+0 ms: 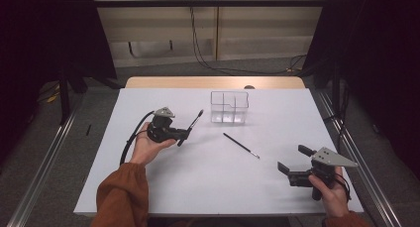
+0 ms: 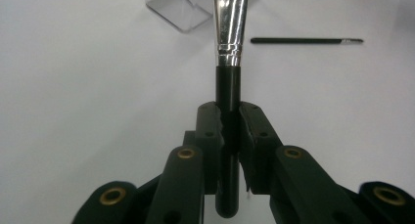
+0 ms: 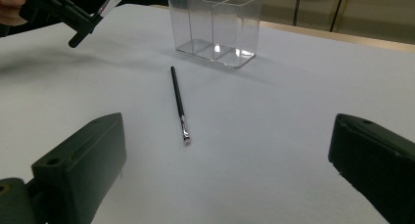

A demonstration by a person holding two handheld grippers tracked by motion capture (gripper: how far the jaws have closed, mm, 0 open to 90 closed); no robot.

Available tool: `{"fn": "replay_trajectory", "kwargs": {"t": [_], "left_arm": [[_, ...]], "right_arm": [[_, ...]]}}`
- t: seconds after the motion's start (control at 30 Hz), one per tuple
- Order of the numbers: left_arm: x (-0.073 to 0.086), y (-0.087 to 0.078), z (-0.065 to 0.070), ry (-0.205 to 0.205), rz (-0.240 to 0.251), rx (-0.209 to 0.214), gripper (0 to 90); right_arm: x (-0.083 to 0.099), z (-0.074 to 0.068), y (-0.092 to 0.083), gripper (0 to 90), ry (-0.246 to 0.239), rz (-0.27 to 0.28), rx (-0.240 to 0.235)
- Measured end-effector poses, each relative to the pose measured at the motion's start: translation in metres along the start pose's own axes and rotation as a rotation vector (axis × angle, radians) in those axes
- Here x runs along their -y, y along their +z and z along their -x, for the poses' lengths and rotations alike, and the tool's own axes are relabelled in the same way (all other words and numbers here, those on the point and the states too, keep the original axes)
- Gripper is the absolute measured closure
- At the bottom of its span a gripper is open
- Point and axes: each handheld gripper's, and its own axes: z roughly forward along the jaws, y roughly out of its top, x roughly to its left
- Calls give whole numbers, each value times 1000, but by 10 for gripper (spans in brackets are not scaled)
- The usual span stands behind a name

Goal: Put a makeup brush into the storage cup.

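Rust-orange sleeves, gathered at the cuff. Left gripper (image 1: 184, 134): black body, grey three-cornered plate on top, black cable looping away from the clear organiser (image 1: 229, 107). Right gripper (image 1: 292, 159): matching black, grey plate likewise. Jaw links matte black, chunky, brass-ringed pivots; blocky pads with small round holes.

A white surface (image 1: 163, 187) with a wooden strip along its far edge carries two things. A clear compartmented holder (image 1: 228, 107) stands upright near the far middle. A thin black brush (image 1: 241, 145) lies flat nearer the person, apart from the holder.
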Motion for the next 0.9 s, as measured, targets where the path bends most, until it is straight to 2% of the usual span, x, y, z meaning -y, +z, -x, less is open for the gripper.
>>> {"fn": "replay_trajectory", "kwargs": {"t": [0.07, 0.17, 0.23, 0.3, 0.43, 0.5, 0.7, 0.77, 0.9], "left_arm": [[2, -1, 2, 2, 35, 11, 799], [3, -2, 5, 16, 82, -11, 799], [4, -3, 7, 6, 116, -28, 799], [5, -5, 7, 15, 137, -48, 799], [9, -8, 7, -2, 181, -53, 799], [11, -10, 9, 0, 205, -69, 799], [13, -14, 16, 9, 248, -24, 798], [15, -15, 17, 20, 267, -28, 798], [19, -17, 21, 14, 305, -6, 798]], "right_arm": [[0, 0, 0, 2, 2, 2, 2], [0, 0, 0, 1, 4, 2, 0], [0, -1, 0, 1, 0, 1, 2], [0, -1, 0, 1, 1, 3, 0], [0, 0, 0, 1, 6, 5, 1], [0, 0, 0, 1, 6, 5, 1], [0, -1, 0, 1, 7, 10, 1], [-1, -1, 0, 1, 4, 9, -7], [-1, -1, 1, 1, 5, 10, -10]]}}
